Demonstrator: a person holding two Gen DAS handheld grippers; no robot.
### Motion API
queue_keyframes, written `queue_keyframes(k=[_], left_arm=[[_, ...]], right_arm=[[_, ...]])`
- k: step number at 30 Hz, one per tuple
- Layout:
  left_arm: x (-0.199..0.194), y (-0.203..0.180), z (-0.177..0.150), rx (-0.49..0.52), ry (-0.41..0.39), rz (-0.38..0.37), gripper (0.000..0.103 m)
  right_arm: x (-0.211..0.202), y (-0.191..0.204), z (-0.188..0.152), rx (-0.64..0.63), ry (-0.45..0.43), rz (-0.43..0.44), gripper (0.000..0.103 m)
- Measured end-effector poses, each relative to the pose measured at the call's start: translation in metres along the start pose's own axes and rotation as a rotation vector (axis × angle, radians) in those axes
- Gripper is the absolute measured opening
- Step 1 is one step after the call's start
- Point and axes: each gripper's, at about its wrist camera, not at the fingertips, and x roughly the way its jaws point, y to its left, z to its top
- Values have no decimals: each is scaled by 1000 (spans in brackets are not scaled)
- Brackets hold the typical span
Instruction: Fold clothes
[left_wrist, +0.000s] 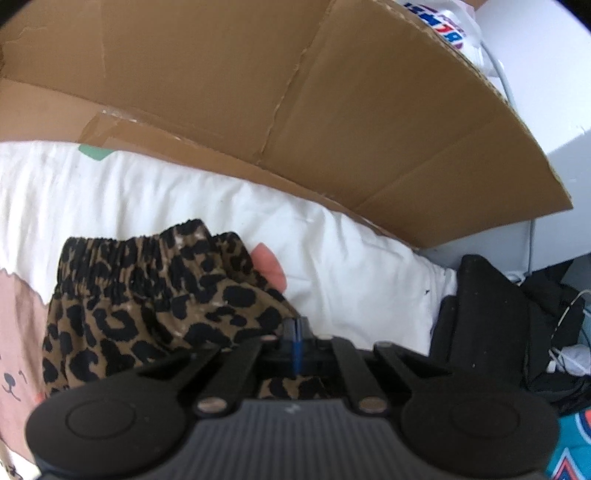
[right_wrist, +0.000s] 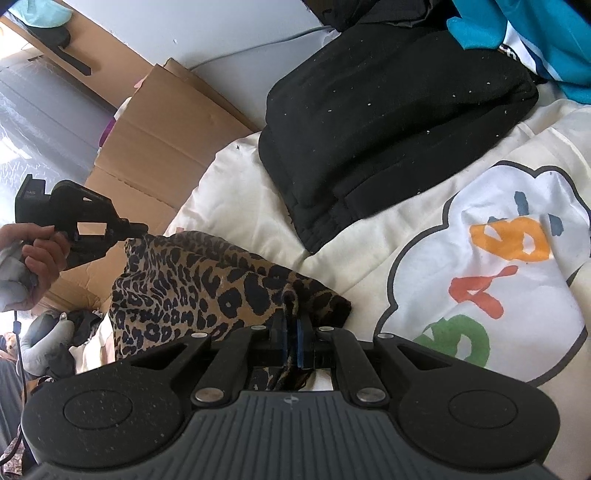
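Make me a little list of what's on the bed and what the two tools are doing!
surface: white bedcover with a cartoon cloud print
garment being folded: leopard-print garment, elastic waistband showing
left tool: shut on the leopard-print garment, held by a hand
right tool: shut on the leopard-print garment at another spot
already folded: black clothes stacked on the bedcover
behind: flattened cardboard box

Shorts (right_wrist: 207, 280) on bedspread (right_wrist: 424, 229), folded garment (right_wrist: 388, 122) behind, cardboard (right_wrist: 162, 147) left
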Motion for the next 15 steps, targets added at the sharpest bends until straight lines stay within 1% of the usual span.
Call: queue_keyframes(k=[6, 15], left_arm=[[4, -8, -3, 20, 1, -20, 0], [20, -18, -2, 17, 1, -38, 0]], right_arm=[[-3, -5, 0, 30, -9, -18, 3], [-4, -9, 3, 54, -18, -37, 2]])
